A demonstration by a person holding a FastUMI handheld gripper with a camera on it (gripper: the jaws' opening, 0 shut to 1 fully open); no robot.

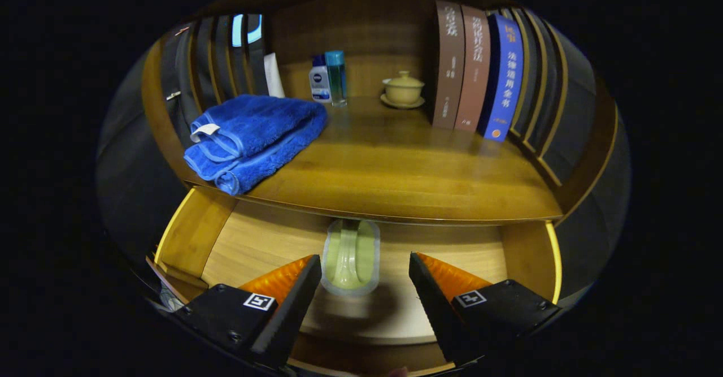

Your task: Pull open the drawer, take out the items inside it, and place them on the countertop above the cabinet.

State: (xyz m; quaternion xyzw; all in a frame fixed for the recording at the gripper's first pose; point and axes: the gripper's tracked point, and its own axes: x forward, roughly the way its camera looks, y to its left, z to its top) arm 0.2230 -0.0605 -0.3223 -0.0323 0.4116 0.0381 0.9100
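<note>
blue towel, pale green packet, yellow-brown wooden drawer and countertop.

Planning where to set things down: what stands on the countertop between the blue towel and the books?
In the gripper view: two bottles and a lidded cup on a saucer, both toward the back.

- One gripper, fingers spread apart over the open drawer.
- One pale green packet between the fingers.
- One folded blue towel beyond them.
- Two bottles.
- One lidded cup on a saucer.
- Three upright books.
</note>
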